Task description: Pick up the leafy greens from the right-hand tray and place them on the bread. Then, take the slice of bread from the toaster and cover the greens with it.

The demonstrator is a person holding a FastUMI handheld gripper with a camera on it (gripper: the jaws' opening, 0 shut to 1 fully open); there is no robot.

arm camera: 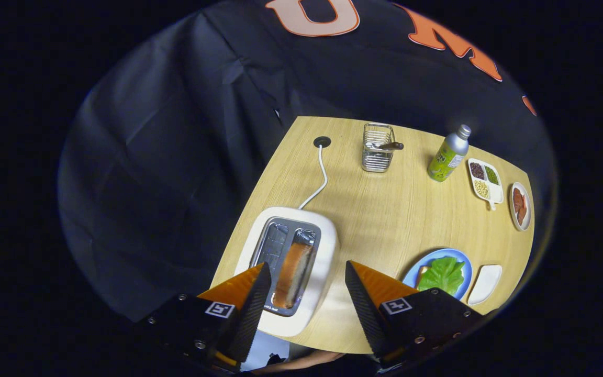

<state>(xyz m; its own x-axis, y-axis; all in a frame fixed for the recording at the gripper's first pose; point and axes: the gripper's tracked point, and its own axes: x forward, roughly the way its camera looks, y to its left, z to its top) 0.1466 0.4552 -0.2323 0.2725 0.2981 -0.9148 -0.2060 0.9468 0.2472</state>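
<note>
Dark cloth hangs behind a pale wooden surface that carries everything here. Held high and tipped downward, the tongs look down on the surface from above, their two fingers spread wide and pinching nothing; the toaster's near end lies between the fingertips.

Leftmost stands the white toaster, its two slots running away from the tongs. The left slot looks bare metal, while the right one holds the slice of bread standing on edge, its long axis along the slot, browned crust uppermost. The slice's near end is partly tucked behind the left finger. A white cord runs from the toaster's far end to a round dark grommet in the surface.

Further right and far back sits a wire mesh holder with a dark-handled utensil leaning in it; what kind of utensil is hard to make out. Next comes a green bottle with a silver cap, tilted in the fisheye curve.

Just ahead of the right finger is a blue plate where the leafy greens already lie on a bread slice, of which only a sliver peeks out at the left. The finger cuts off the plate's near rim. Just beside the plate rests an empty white tray.

Beyond that, a white divided dish holds small portions of dark, green and pale bits, and a small oval dish holds reddish pieces, too small to identify.
</note>
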